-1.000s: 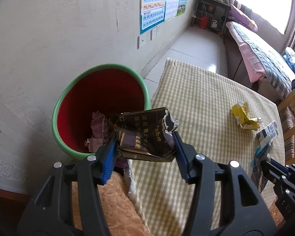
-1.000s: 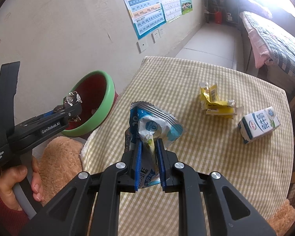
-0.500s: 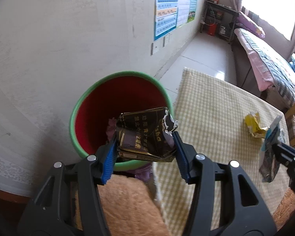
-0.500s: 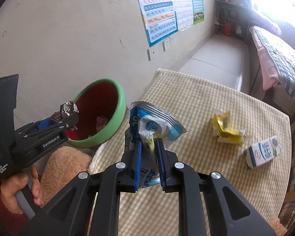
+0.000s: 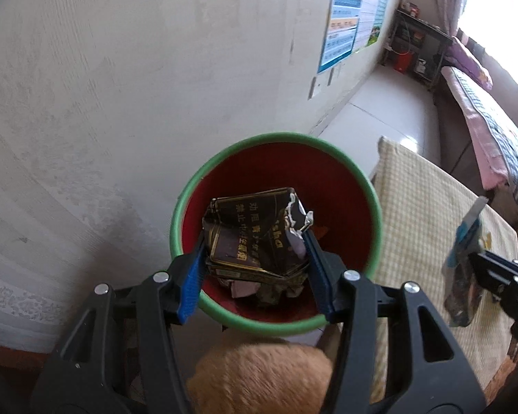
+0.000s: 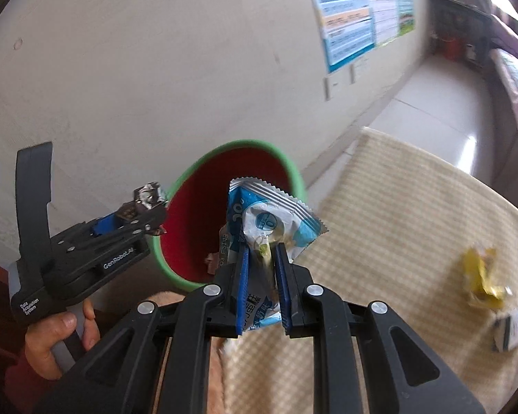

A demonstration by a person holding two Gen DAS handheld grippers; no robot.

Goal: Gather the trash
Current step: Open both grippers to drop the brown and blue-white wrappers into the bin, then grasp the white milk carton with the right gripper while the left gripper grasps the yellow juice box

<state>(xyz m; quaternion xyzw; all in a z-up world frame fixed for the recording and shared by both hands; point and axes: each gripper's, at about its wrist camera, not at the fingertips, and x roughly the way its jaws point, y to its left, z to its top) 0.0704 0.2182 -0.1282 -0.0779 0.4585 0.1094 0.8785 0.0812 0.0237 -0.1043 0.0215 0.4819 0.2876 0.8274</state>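
My left gripper (image 5: 255, 258) is shut on a crumpled black cigarette pack (image 5: 252, 234) and holds it right above the mouth of the red bin with a green rim (image 5: 276, 138). Crumpled trash (image 5: 255, 289) lies at the bin's bottom. My right gripper (image 6: 261, 269) is shut on a blue and white snack wrapper (image 6: 269, 214), held above the table's left edge, just right of the bin (image 6: 224, 186). The left gripper (image 6: 134, 214) shows there at the bin's near rim. The right gripper with its wrapper (image 5: 466, 262) shows at the right of the left wrist view.
The bin stands against a white wall (image 5: 121, 69), left of a table with a yellow checked cloth (image 6: 414, 214). A yellow wrapper (image 6: 480, 276) and a milk carton (image 6: 514, 327) lie on the table. An orange furry cushion (image 5: 259, 376) is below the bin. A bed (image 5: 493, 127) is far right.
Both grippers have swung left toward the bin. The left one now holds the black pack over the bin's opening; the right one has come from mid-table to the table's left edge.
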